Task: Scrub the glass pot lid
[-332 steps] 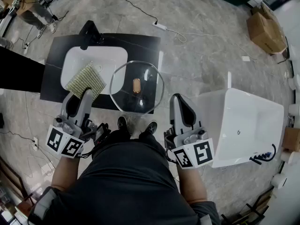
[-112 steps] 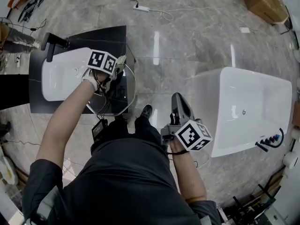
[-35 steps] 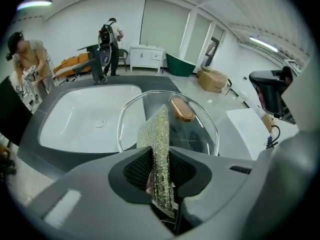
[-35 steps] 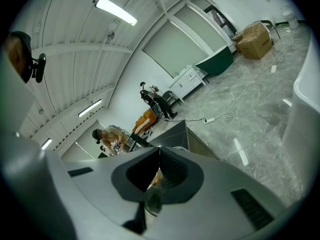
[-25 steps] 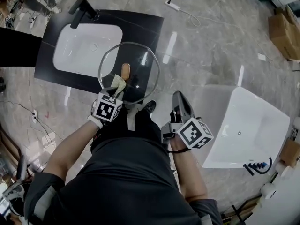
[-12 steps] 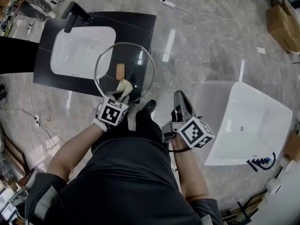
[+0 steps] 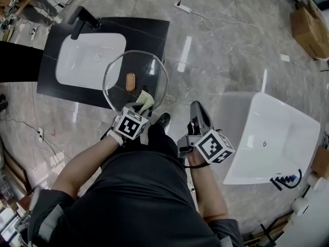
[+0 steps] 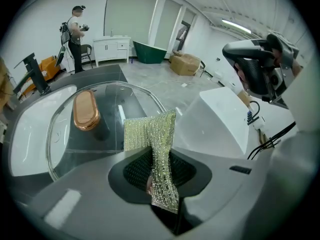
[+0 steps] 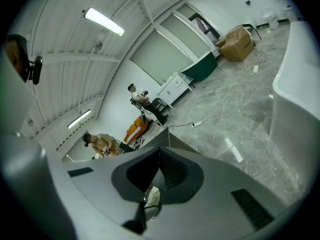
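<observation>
- Showing black-and-white square markers, a cube rides on the left gripper [image 7: 139, 107] and another on the right gripper [image 7: 197, 108]; these patterns are the only print that can be made out
- Lying flat with its knob upward, the glass pot lid [image 7: 117, 79] sits at the near right part of a black countertop [image 7: 154, 29], partly over a white sink [image 7: 82, 60]; the lid is clear glass, roughly round with a slightly faceted rim
- Its knob [image 7: 130, 82] is a smooth copper-coloured oval; the long axis runs from near to far
- Left gripper: jaws clamped on a scrubbing cloth [image 7: 145, 99], a pale gold, glittery woven mesh, folded; in the left gripper view the cloth [image 8: 156, 149] stands up between the dark ribbed pads and its free end reaches the lid's near right rim [image 8: 150, 95], right of the knob [image 8: 86, 110]
- Right gripper [image 9: 158, 170]: jaws closed together with nothing held; it hangs well apart from the lid, over grey marble floor [image 7: 226, 50]
- Right of it stands a glossy white bathtub [image 7: 267, 138]; a black faucet [image 7: 85, 18] rises at the sink's far left
</observation>
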A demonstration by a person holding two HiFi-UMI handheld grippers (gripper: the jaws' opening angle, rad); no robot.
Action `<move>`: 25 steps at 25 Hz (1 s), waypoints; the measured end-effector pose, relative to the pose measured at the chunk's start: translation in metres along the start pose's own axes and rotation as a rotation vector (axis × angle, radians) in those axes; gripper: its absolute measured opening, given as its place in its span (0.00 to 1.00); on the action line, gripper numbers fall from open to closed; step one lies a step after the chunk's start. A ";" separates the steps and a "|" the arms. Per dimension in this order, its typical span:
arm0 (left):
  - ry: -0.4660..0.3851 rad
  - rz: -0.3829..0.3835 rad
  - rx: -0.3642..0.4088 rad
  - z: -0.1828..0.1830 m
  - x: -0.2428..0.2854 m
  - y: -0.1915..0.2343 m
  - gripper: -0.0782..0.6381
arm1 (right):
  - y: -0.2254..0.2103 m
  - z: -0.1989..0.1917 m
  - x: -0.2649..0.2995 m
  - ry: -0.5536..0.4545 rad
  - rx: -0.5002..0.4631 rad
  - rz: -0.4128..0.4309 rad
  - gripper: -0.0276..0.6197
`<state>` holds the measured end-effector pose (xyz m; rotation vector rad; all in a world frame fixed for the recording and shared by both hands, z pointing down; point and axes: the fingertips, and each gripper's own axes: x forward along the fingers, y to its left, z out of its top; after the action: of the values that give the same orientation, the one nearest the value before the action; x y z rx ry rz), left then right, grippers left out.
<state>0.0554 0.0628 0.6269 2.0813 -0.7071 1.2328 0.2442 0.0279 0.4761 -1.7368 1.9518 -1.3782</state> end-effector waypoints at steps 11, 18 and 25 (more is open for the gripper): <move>-0.078 -0.083 0.047 0.023 0.003 -0.028 0.21 | -0.009 0.003 -0.006 -0.002 0.024 -0.004 0.05; -0.202 -0.112 0.033 0.038 -0.021 -0.033 0.21 | -0.010 0.000 0.001 0.022 0.015 0.002 0.05; -0.242 -0.093 -0.025 0.029 -0.051 -0.006 0.21 | 0.012 -0.011 0.023 0.070 -0.006 0.056 0.05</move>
<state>0.0547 0.0524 0.5685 2.2390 -0.7190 0.9272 0.2213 0.0122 0.4836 -1.6445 2.0260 -1.4339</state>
